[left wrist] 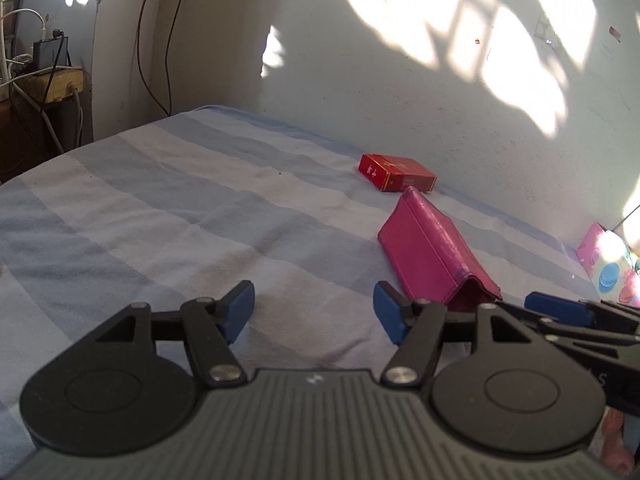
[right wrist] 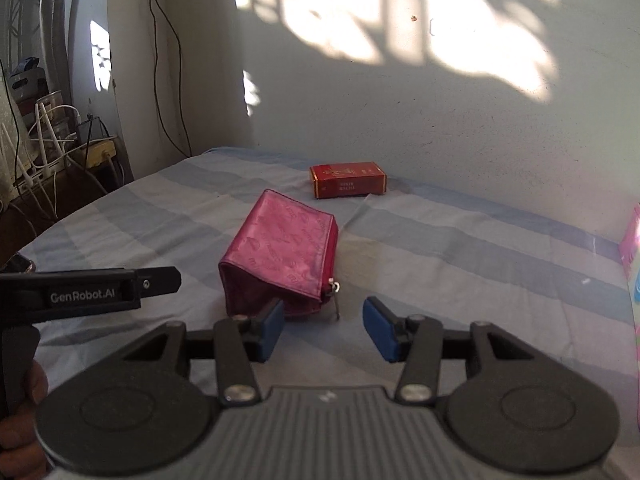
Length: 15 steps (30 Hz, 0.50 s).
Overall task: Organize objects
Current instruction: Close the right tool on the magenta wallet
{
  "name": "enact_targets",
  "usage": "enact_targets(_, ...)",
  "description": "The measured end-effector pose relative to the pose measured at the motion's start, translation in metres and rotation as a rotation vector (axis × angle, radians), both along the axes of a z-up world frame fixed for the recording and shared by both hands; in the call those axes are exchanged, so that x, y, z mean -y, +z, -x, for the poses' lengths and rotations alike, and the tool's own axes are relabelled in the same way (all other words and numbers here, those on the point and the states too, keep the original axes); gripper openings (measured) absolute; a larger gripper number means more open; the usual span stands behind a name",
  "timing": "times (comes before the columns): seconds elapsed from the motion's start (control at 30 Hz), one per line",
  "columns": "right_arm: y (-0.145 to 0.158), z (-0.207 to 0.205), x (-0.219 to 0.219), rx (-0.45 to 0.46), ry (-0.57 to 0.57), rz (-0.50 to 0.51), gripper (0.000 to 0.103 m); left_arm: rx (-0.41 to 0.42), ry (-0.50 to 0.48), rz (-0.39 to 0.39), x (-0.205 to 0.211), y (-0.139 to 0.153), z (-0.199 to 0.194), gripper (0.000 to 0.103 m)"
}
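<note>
Zipper pull [right wrist: 333,286] on pouch [right wrist: 280,248], right view only

Sunlit corner with a bed set against a pale wall

The bed [left wrist: 168,208] is covered by a blue-and-white striped sheet; window-shaped patches of sunlight [left wrist: 472,28] are cast on the wall [right wrist: 400,128], dark cables [left wrist: 156,40] are hung in the corner, and white cords are tangled around a yellow power strip [left wrist: 60,84].

One magenta pouch [right wrist: 280,256] and one red box [right wrist: 347,180] are lying on one striped bed [right wrist: 460,248]. One pink patterned package [left wrist: 608,264] is showing at the bed's right edge. Two grippers are showing, the left gripper [left wrist: 314,312] and the right gripper [right wrist: 324,328].
</note>
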State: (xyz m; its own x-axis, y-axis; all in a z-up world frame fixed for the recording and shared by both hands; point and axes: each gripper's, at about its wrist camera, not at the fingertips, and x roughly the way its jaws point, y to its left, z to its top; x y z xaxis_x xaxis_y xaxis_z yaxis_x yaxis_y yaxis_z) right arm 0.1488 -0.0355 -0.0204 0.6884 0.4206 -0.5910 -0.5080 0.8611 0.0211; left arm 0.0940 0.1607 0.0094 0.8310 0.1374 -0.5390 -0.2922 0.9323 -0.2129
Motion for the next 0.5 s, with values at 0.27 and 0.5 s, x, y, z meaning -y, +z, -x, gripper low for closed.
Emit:
enact_targets(0.27, -0.009, -0.019, -0.012, -0.037, 0.036, -0.034, 0.009, 0.012, -0.007, -0.001, 0.001, 0.000, 0.002, 0.073)
enact_targets(0.5, 0.009, 0.020, 0.024, 0.079, 0.019, -0.005, 0.005, 0.015, -0.017, 0.005, -0.001, 0.001, 0.001, 0.073)
